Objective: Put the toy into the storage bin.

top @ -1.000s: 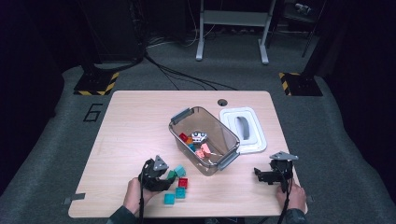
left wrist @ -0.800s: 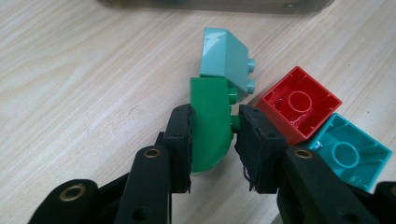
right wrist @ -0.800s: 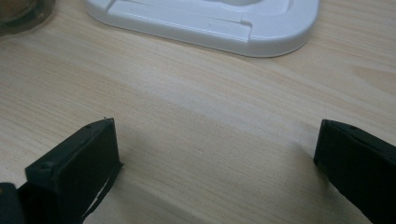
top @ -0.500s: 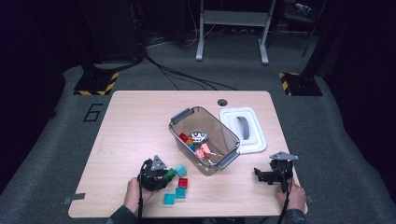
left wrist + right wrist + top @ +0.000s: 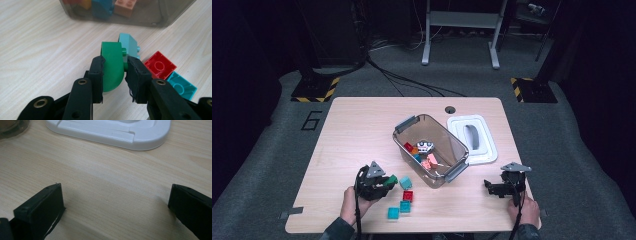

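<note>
— Overhead first: left gripper (image 5: 384, 182) sits at the worktop's (image 5: 362, 130) near edge, pinching a green block (image 5: 390, 179) beside loose bricks, just short of the clear bin (image 5: 430, 148).
— And the right gripper (image 5: 495, 187)?
— Parked near the white lid (image 5: 473, 138).
— Left gripper view now: jaws have just closed, pressed onto the green block (image 5: 113, 65), a teal brick (image 5: 128, 46) touching behind it, a red brick (image 5: 160, 65) alongside.
— Right gripper view: jaws spread wide over bare wood, the lid (image 5: 112, 131) ahead.
</note>
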`<act>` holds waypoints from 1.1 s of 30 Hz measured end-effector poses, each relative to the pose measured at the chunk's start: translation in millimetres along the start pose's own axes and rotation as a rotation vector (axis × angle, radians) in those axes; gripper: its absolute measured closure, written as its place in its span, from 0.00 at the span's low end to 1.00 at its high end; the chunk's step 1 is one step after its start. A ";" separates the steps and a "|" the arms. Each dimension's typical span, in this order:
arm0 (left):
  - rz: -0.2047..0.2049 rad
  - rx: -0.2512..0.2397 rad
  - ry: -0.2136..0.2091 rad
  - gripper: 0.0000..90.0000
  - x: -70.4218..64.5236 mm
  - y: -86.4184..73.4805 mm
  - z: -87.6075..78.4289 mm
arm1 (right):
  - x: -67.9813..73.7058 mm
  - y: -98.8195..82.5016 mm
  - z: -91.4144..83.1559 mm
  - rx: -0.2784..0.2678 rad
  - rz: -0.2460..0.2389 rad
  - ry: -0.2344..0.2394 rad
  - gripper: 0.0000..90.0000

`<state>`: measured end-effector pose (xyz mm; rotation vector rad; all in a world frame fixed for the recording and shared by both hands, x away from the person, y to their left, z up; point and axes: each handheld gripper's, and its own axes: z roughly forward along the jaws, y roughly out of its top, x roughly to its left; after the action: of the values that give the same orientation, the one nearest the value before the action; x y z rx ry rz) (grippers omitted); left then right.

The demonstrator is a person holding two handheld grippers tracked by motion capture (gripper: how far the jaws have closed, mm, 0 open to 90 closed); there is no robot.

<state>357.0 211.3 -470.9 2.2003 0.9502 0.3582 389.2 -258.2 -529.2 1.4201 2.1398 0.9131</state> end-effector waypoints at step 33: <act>0.048 -0.080 0.005 0.75 12.5 63.6 -30.8 | 0.1 0.0 0.0 -0.001 0.001 0.000 0.00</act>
<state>384.0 204.9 -404.7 2.1536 0.8719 0.4168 389.2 -258.2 -529.2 1.4205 2.1390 0.9140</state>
